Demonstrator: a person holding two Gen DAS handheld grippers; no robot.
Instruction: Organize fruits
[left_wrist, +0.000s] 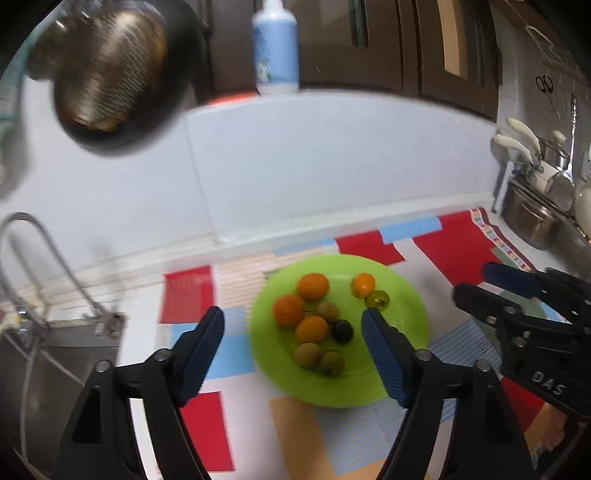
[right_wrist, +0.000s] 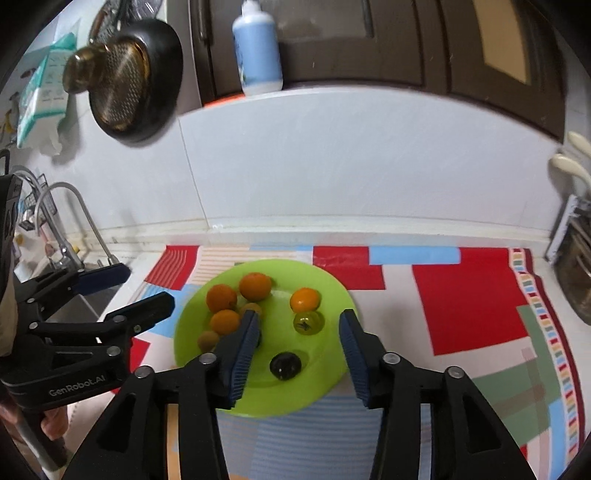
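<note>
With both the left tool (left_wrist: 293, 321) and right tool (right_wrist: 299, 323) apart and empty above the plate (right_wrist: 328, 387), the small round fruits (left_wrist: 313, 286) look light, soft and rollable, best pinched gently across their middles

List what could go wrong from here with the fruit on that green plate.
1. The round fruits, like the dark fruit, lie loose on the shallow green plate; a nudge could roll them off.
2. The left gripper and right gripper hover close together and could collide.

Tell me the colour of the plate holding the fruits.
The plate is bright lime green, clearest in the right wrist view.
</note>
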